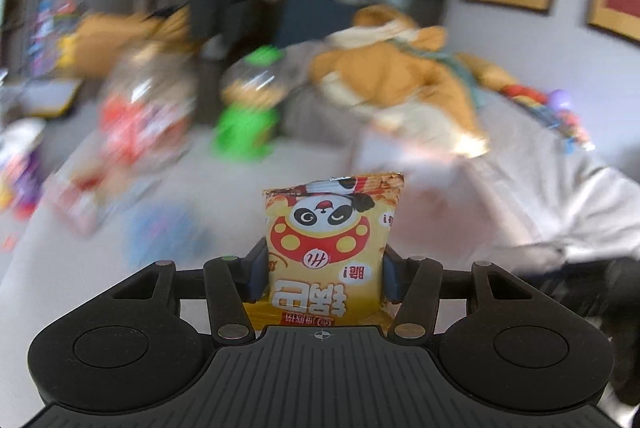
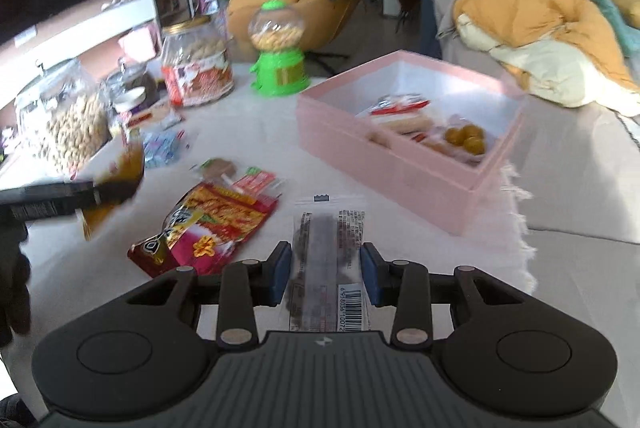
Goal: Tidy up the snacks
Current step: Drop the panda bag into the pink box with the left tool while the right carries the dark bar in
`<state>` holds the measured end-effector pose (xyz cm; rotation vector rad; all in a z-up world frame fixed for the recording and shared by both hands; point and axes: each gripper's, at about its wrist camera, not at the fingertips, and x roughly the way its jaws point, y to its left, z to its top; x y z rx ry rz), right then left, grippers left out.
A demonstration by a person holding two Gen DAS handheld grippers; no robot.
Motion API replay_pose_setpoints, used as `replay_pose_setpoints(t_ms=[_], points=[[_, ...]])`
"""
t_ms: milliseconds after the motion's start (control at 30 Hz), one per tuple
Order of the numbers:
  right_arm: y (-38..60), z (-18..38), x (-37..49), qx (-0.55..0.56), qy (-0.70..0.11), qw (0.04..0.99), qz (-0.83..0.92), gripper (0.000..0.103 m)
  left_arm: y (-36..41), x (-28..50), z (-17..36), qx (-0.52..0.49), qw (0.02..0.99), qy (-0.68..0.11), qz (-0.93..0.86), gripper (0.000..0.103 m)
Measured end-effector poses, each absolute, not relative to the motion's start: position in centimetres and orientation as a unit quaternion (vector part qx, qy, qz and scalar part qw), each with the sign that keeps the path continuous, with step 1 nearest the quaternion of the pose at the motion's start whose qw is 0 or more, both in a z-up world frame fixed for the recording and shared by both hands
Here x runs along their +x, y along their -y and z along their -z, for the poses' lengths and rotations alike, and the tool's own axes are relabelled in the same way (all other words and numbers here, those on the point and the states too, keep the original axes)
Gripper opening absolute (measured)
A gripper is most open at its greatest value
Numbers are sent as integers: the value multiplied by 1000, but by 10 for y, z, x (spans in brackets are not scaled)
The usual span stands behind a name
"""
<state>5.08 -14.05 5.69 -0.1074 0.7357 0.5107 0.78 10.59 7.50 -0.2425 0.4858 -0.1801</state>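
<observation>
My left gripper (image 1: pixel 325 270) is shut on a yellow panda snack packet (image 1: pixel 332 240) and holds it up above the table; it also shows blurred at the left of the right wrist view (image 2: pixel 116 184). My right gripper (image 2: pixel 326 268) has its blue pads on either side of a clear snack packet with a barcode (image 2: pixel 330 256) that lies flat on the white tablecloth. A pink box (image 2: pixel 404 164) holding several snacks stands ahead to the right. A red and yellow snack bag (image 2: pixel 208 228) and small red packets (image 2: pixel 256 184) lie to the left.
A green candy dispenser (image 2: pixel 278 48), a biscuit jar (image 2: pixel 198 62) and a peanut jar (image 2: pixel 64 120) stand at the back left of the table. A small blue packet (image 2: pixel 162 146) lies near them. A sofa with orange bedding (image 2: pixel 540 24) is at the right.
</observation>
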Motion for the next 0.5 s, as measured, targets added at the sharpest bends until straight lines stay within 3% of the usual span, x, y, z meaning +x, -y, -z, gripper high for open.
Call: replay_pose_setpoints(t_ms=[200, 367, 500], points=[[150, -56, 46, -47, -340, 907, -243, 37, -45, 124, -123, -113, 949, -231, 184, 59], [157, -50, 50, -45, -346, 907, -237, 37, -2, 212, -89, -152, 913, -321, 201, 61], [166, -47, 54, -41, -354, 906, -227, 37, -4, 219, -67, -154, 917, -320, 181, 60]])
